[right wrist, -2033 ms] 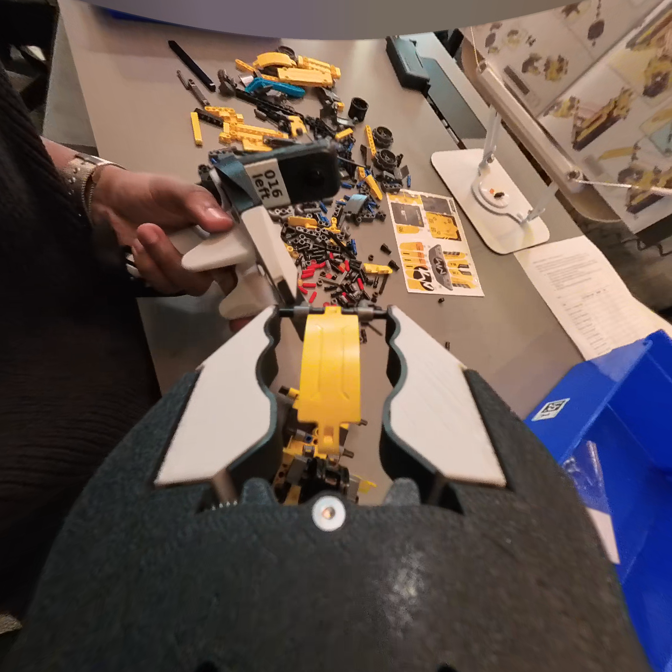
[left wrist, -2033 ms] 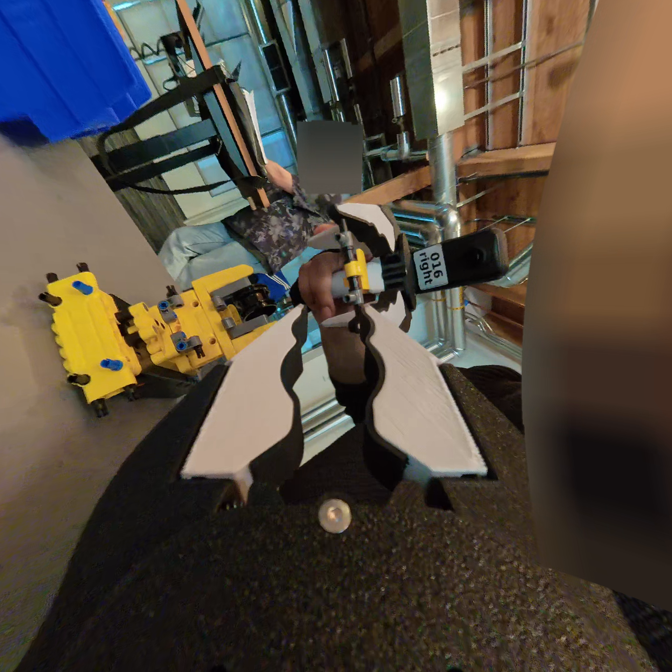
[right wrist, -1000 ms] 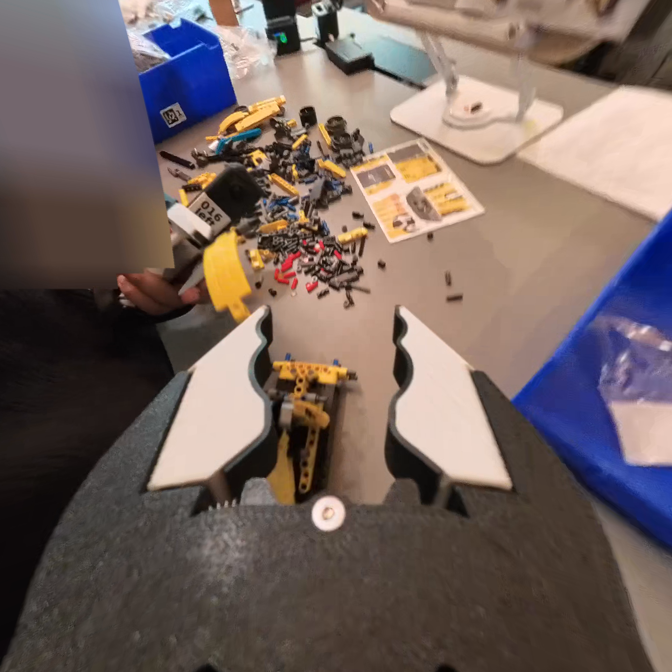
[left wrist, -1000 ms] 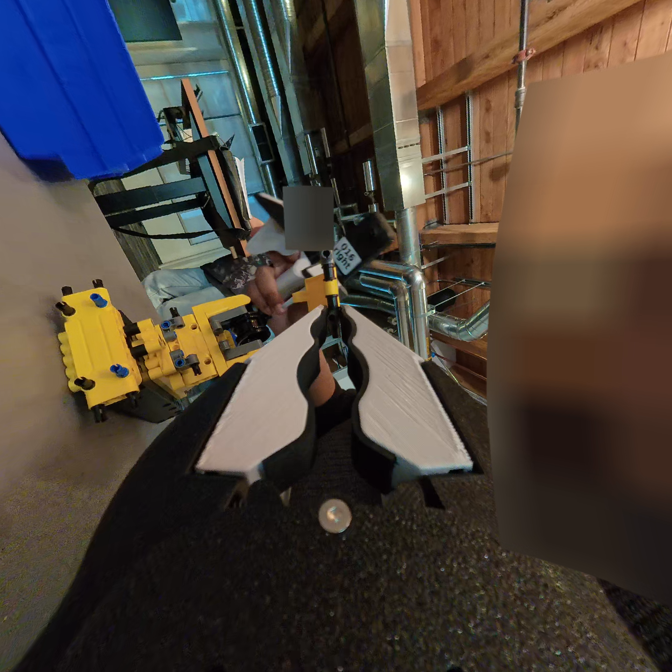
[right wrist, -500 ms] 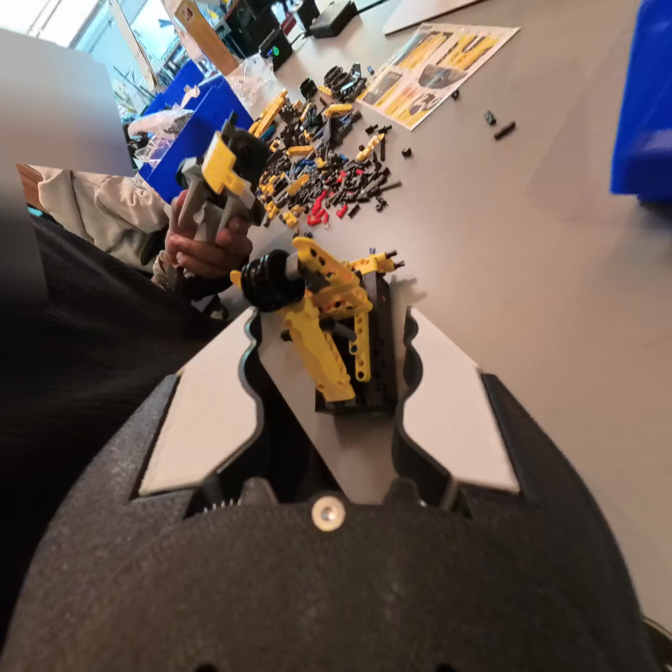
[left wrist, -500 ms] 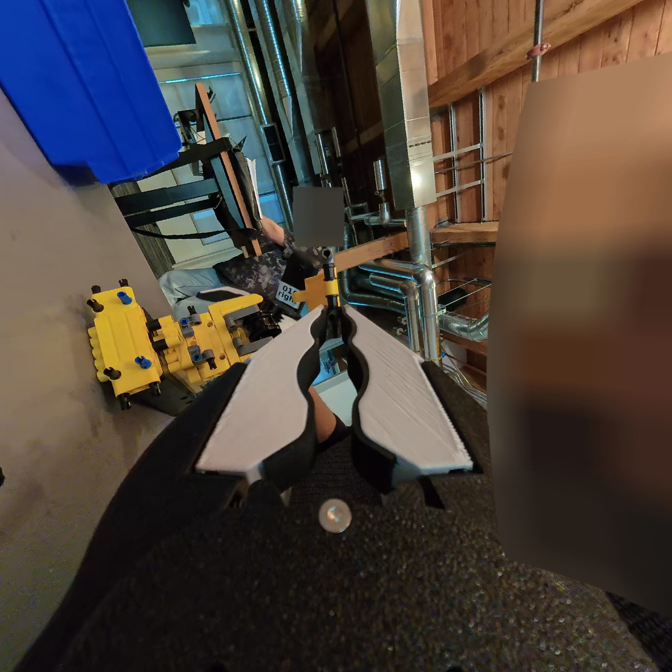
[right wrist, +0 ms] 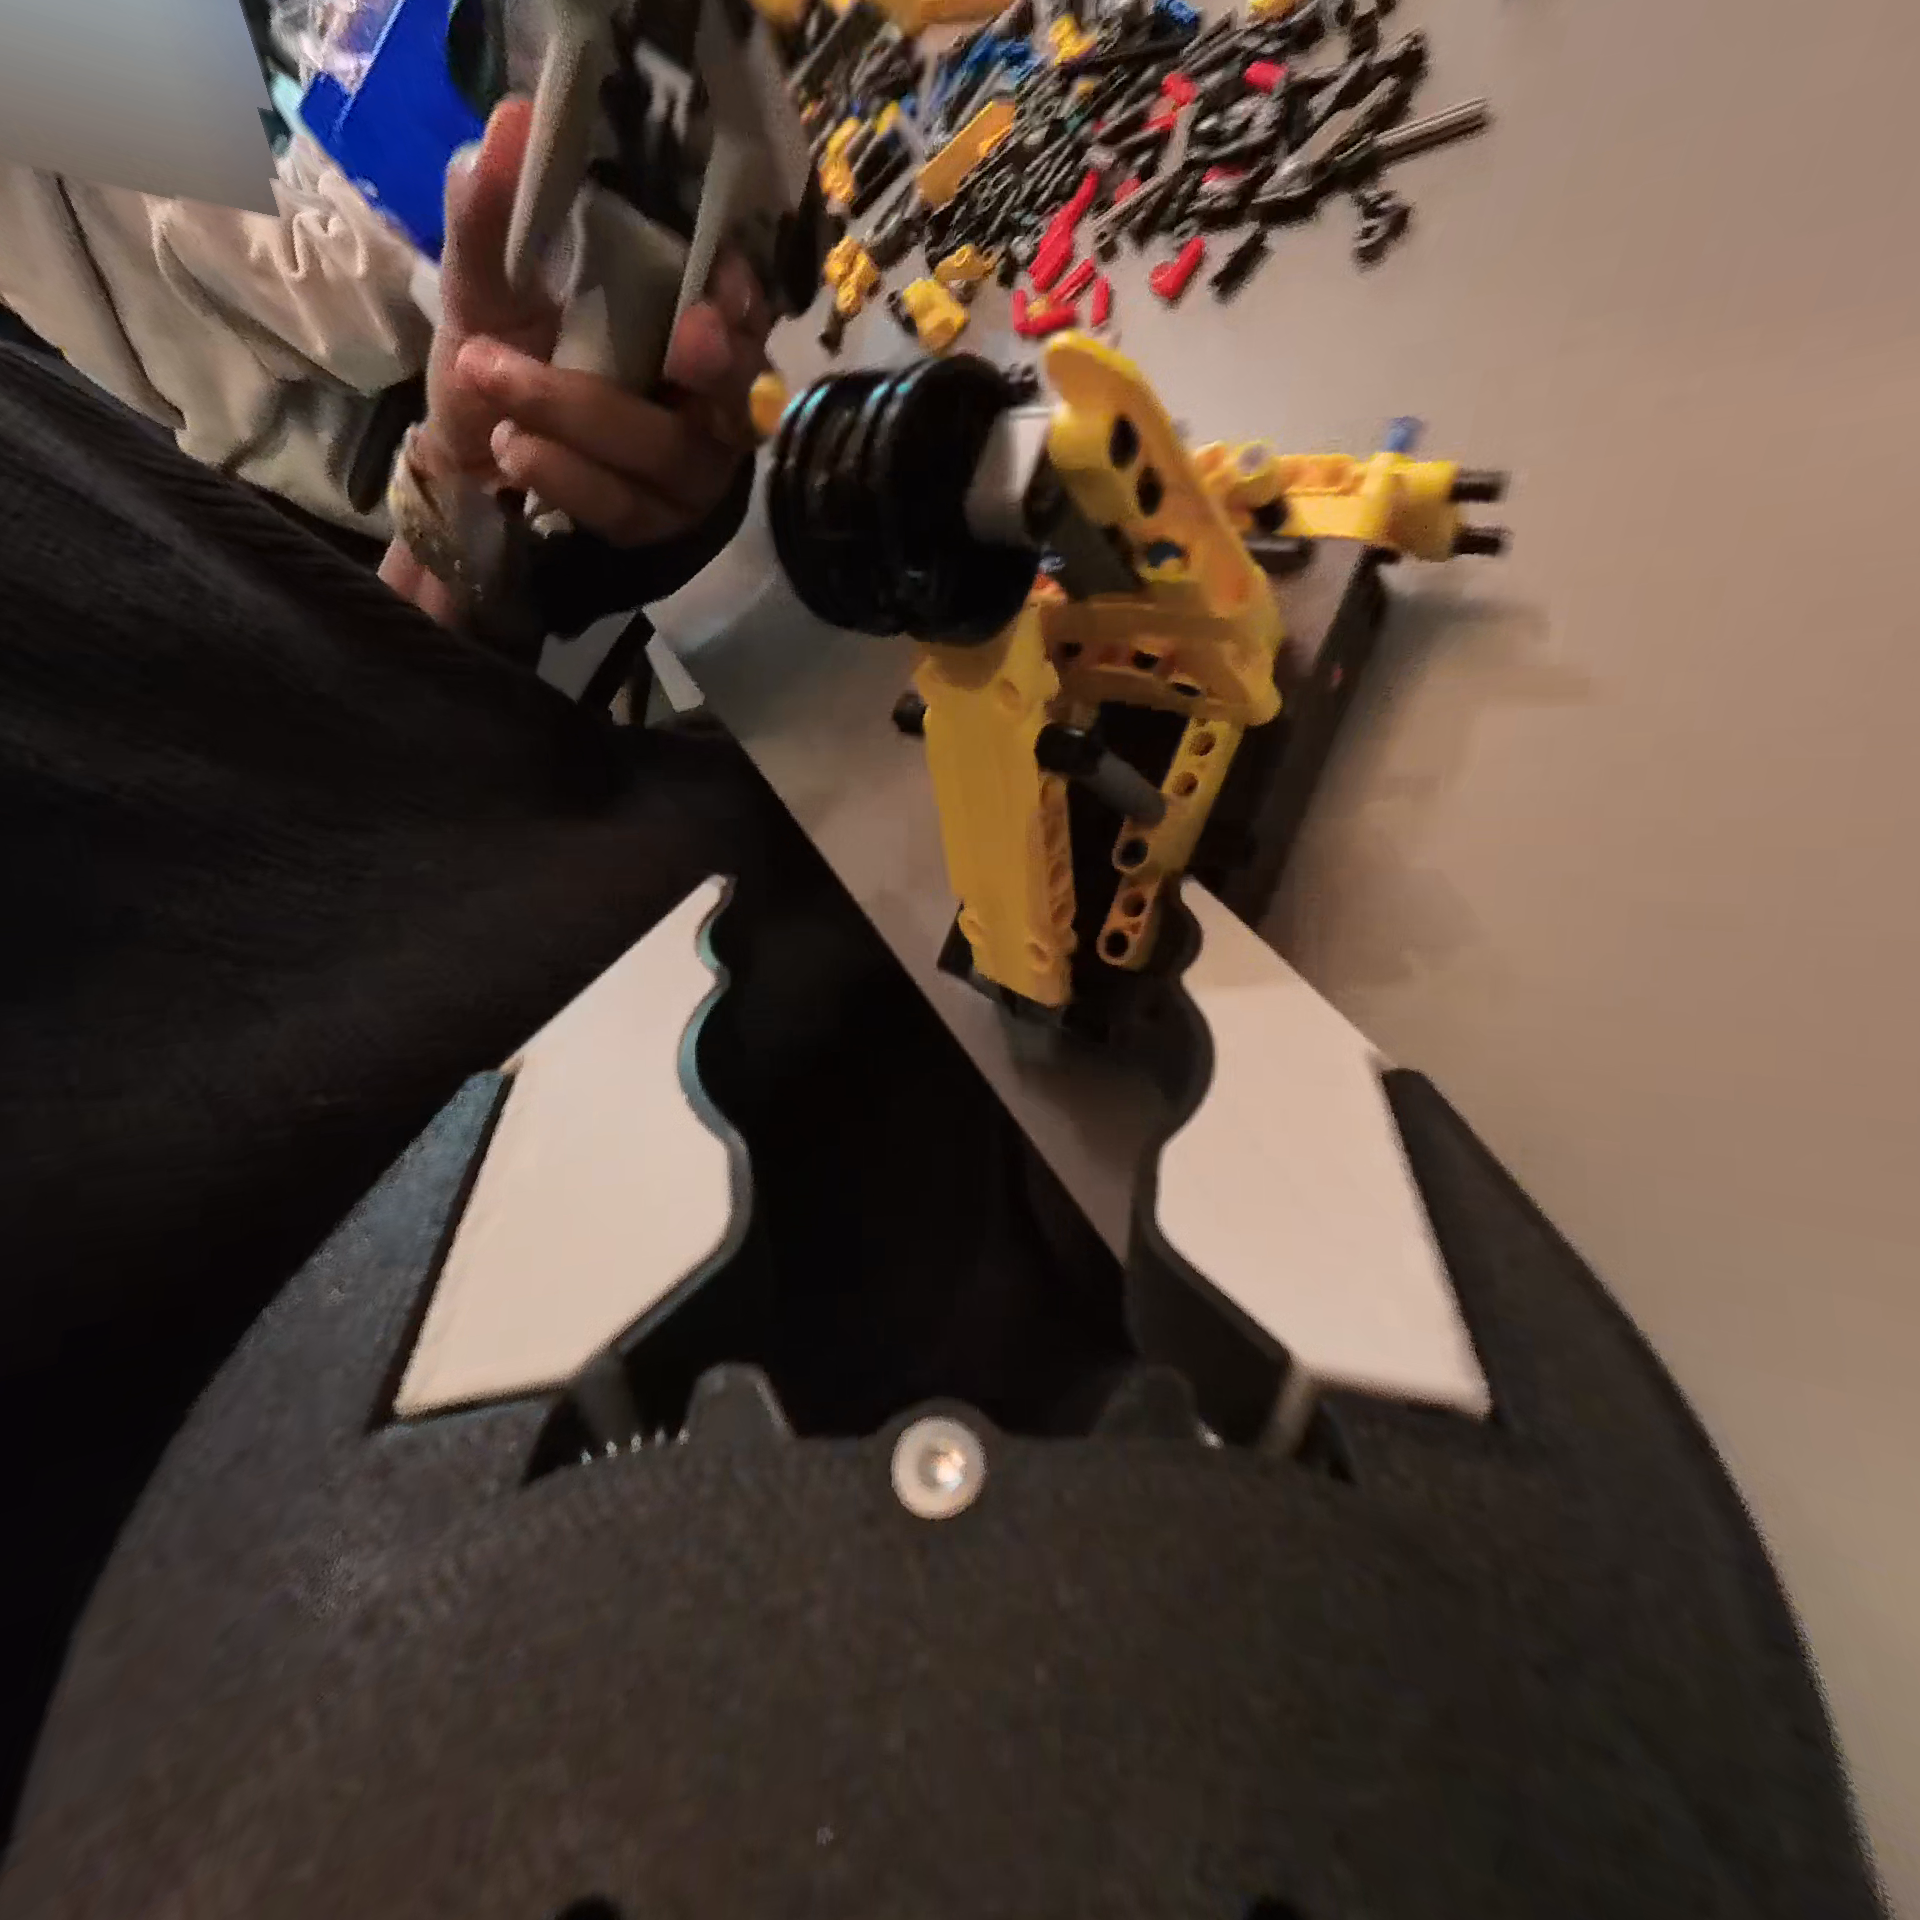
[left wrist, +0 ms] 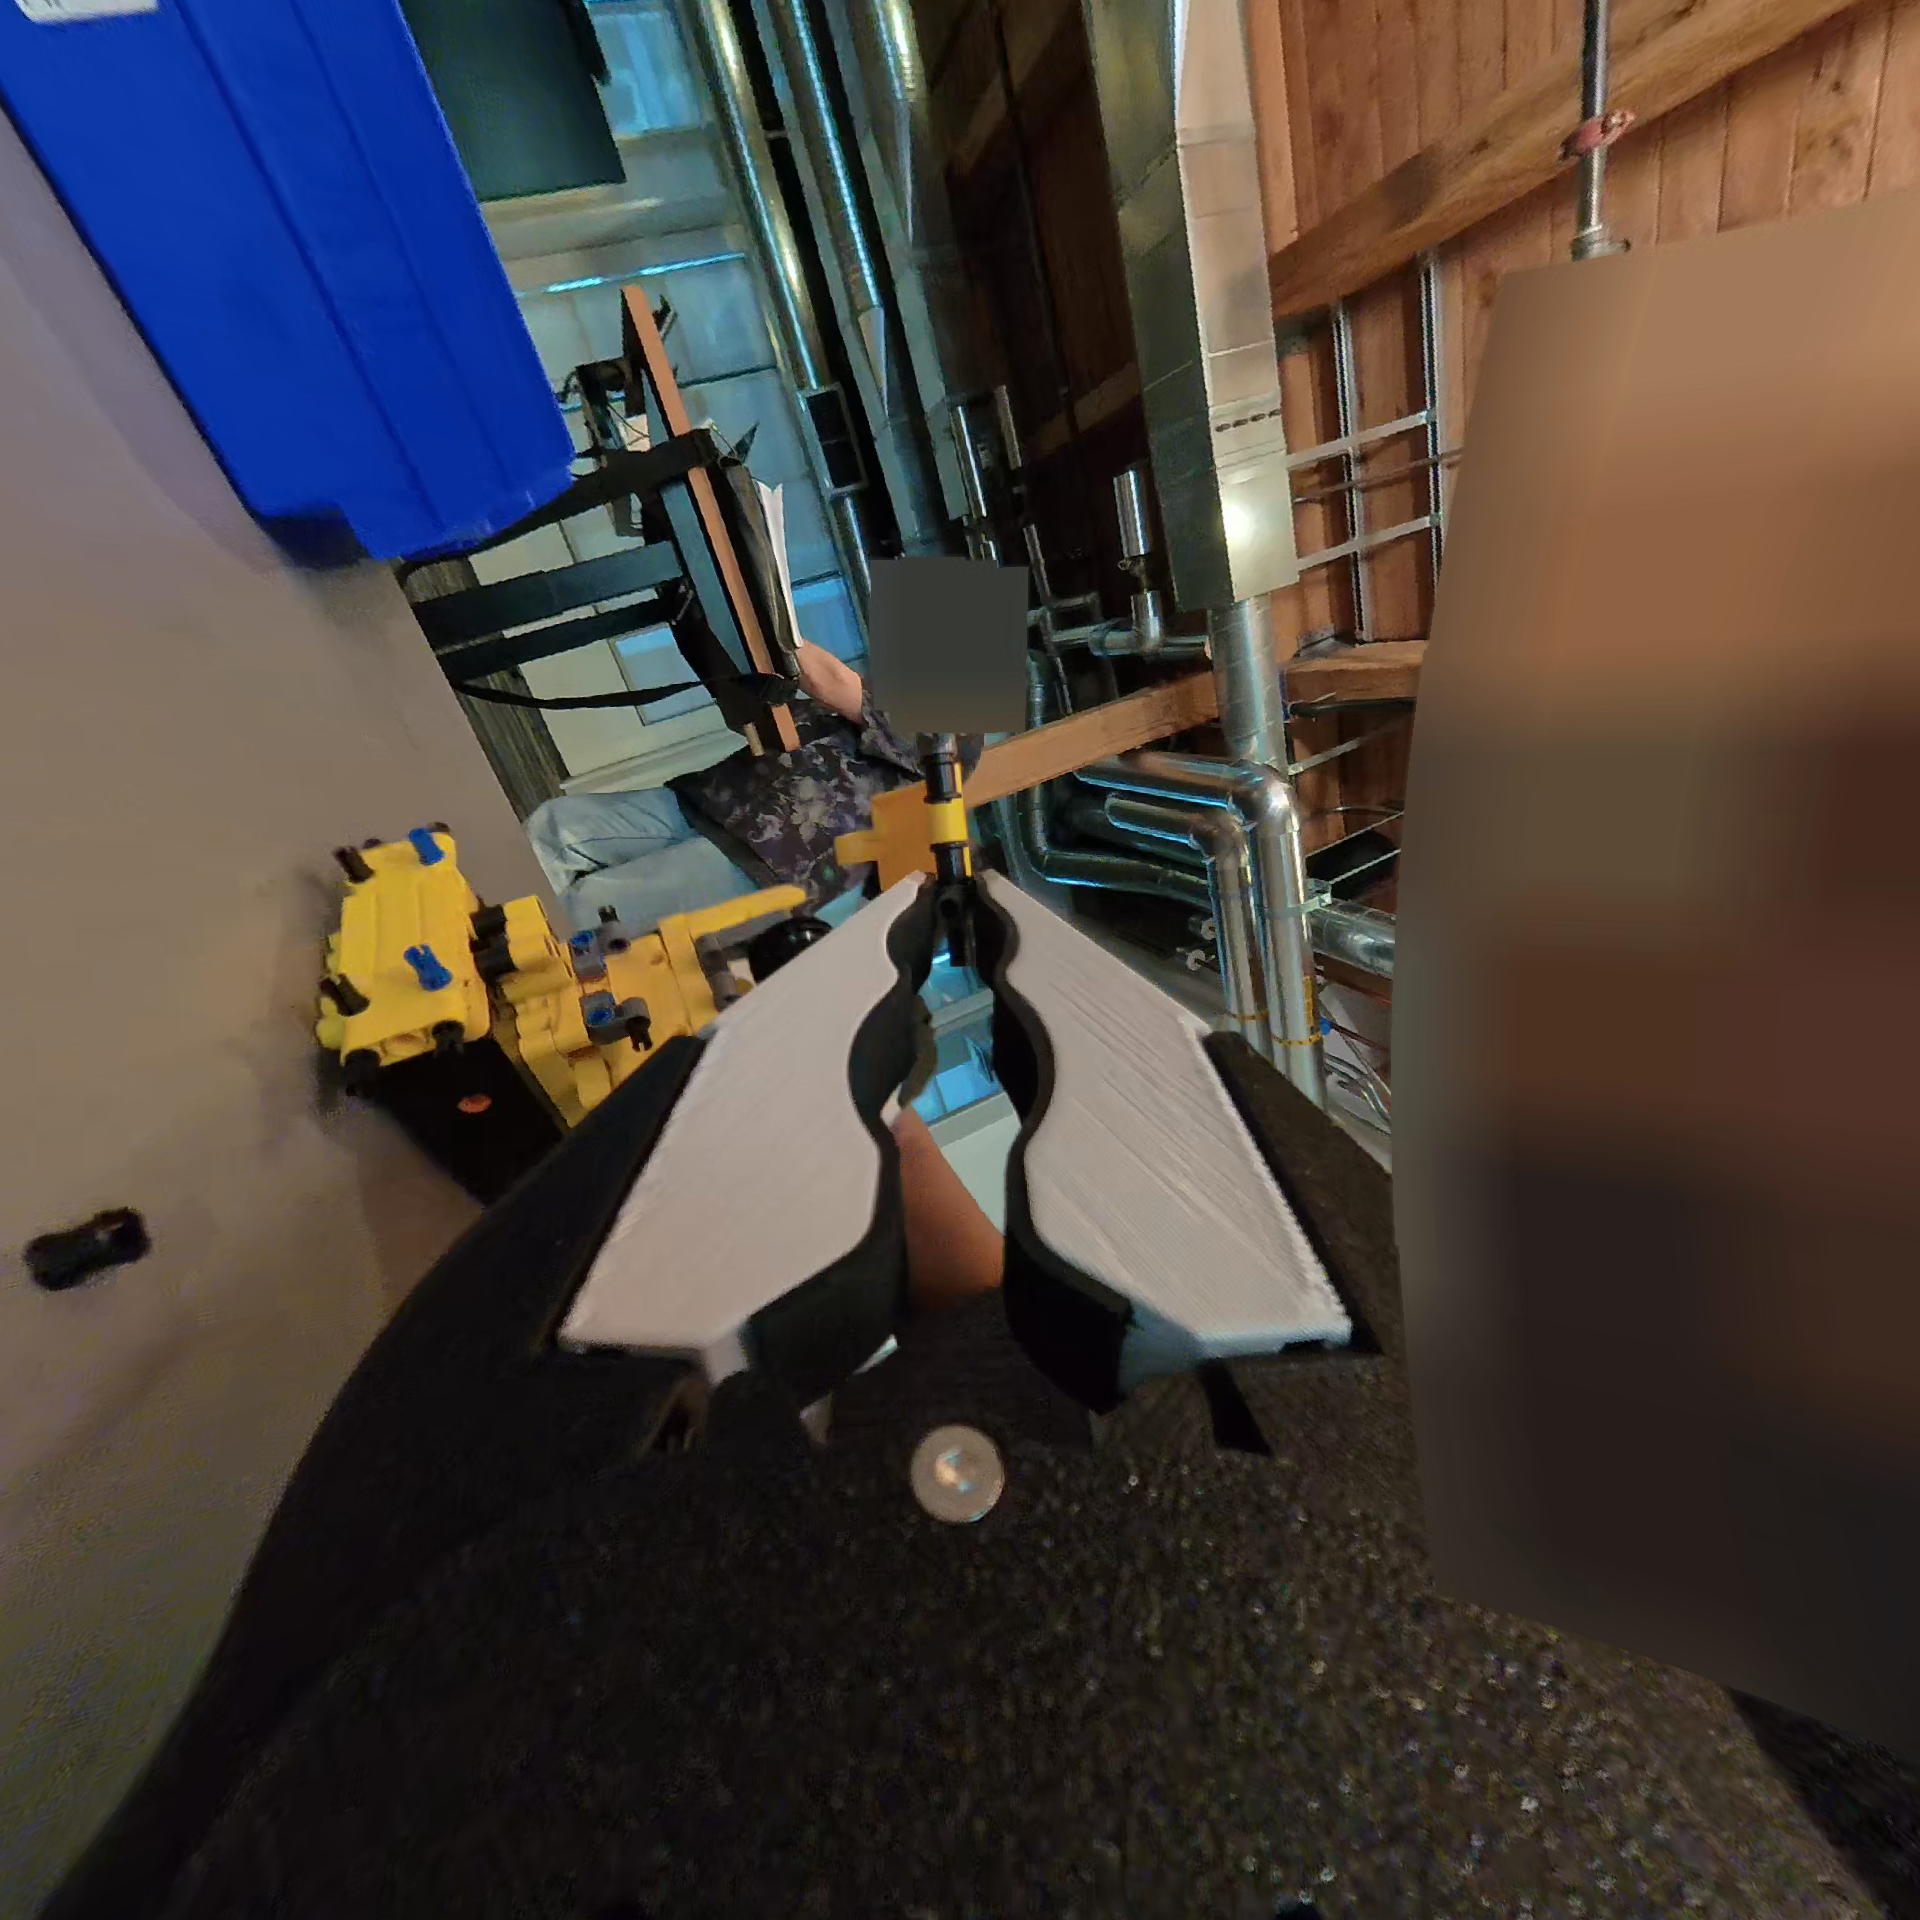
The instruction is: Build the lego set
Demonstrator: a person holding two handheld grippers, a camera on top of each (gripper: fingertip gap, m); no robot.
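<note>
My left gripper [left wrist: 951, 902] is shut on a small piece [left wrist: 943, 826], a thin black axle with a yellow bush and an orange tab, held in the air. A yellow brick model [left wrist: 468, 997] lies on the grey table [left wrist: 156, 883] to its left. In the right wrist view the same model [right wrist: 1101, 665], with a black wheel [right wrist: 894, 509], stands on the table [right wrist: 1610, 935] just ahead of my right gripper [right wrist: 956, 914]. The right gripper is open and empty, its right fingertip [right wrist: 1195, 925] close to the model's base. A hand holds the left gripper [right wrist: 623, 208] at the upper left.
A pile of loose black, yellow and red pieces [right wrist: 1091, 156] lies beyond the model. A blue bin [left wrist: 260, 260] stands on the table at the upper left, and a small black pin [left wrist: 88, 1247] lies near it. The table edge [right wrist: 935, 1039] runs diagonally between my right fingers. A seated person [left wrist: 727, 810] is in the background. From the left gripper's tips to the small black pin [left wrist: 88, 1247] is close to 12 cm.
The right gripper let go of the yellow model, which now rests on the table, then drew back and rolled. The left gripper kept its hold on the small axle piece and shifted a little.
</note>
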